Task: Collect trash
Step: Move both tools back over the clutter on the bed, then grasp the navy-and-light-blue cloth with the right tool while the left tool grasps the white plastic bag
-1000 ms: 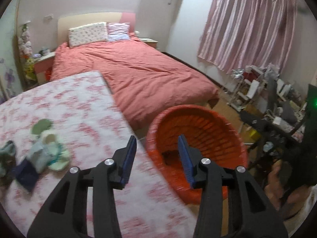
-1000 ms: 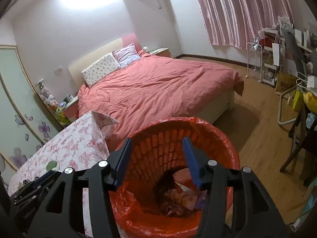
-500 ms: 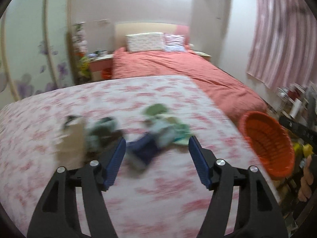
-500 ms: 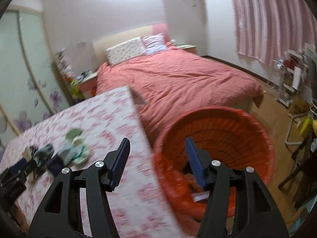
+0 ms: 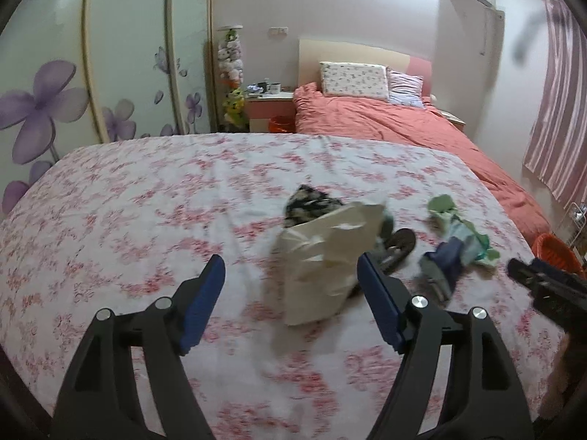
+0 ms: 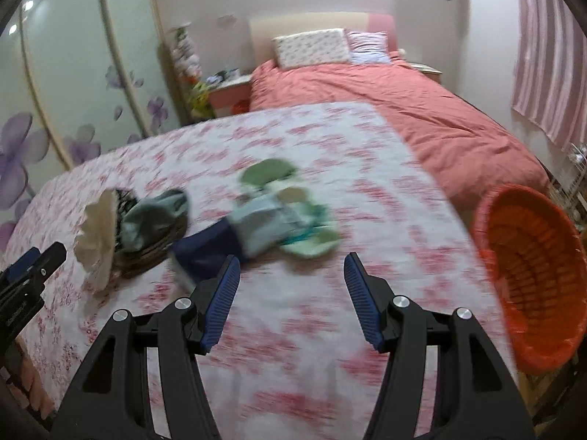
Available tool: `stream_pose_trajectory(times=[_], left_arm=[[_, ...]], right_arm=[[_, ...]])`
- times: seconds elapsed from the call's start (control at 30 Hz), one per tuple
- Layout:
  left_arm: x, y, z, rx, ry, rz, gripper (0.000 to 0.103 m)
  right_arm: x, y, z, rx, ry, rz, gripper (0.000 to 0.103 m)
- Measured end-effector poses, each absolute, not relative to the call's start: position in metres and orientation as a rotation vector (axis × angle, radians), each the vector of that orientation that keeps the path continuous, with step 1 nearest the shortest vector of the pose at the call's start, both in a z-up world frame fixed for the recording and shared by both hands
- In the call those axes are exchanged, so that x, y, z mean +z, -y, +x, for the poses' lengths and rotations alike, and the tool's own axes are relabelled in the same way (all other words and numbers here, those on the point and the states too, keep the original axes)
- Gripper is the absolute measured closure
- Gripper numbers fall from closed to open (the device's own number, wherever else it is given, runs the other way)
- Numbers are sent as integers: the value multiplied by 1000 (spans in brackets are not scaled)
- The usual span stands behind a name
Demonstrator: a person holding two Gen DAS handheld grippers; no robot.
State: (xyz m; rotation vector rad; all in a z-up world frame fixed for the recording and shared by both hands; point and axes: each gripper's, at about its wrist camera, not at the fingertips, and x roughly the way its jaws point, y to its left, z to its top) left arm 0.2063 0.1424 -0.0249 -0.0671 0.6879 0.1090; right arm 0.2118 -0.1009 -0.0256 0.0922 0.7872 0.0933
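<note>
A cream bag (image 5: 326, 256) lies on the pink-floral tablecloth (image 5: 146, 201); the basket (image 6: 532, 286) is orange-red.

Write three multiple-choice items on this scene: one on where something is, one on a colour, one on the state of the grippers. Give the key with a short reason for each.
1. Where does the trash lie?
A. on the floral tablecloth
B. on the red bed
C. on the floor

2. What colour is the basket beside the table?
A. blue
B. orange-red
C. white

3. How do the two grippers stand?
A. both open and holding nothing
B. the left shut on the bag
C. the right shut on a wrapper

Key:
1 A: the cream paper bag, the navy packet and the green wrappers all rest on the floral tablecloth.
2 B: the basket at the table's right edge is orange-red.
3 A: the left gripper and the right gripper each show a wide gap between blue pads, with nothing between them.
</note>
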Motion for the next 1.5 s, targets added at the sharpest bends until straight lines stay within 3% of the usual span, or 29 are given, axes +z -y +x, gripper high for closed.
stream_pose_trajectory(times=[0.3,0.7,1.13,1.5], left_arm=[[-32,-170,203,128,-701,-103,28],[-40,-161,209,76,-712,-125,28],[-39,-160,218,74,-725,-170,28],[-42,-150,223,35,-724,-157,28]], right_arm=[[-47,38,233,109,-867,-12,38],[-43,125,218,-62,-853,187,39],[-47,63,275,-99,-923,182,37],[-53,100,254,-29,-897,213,44]])
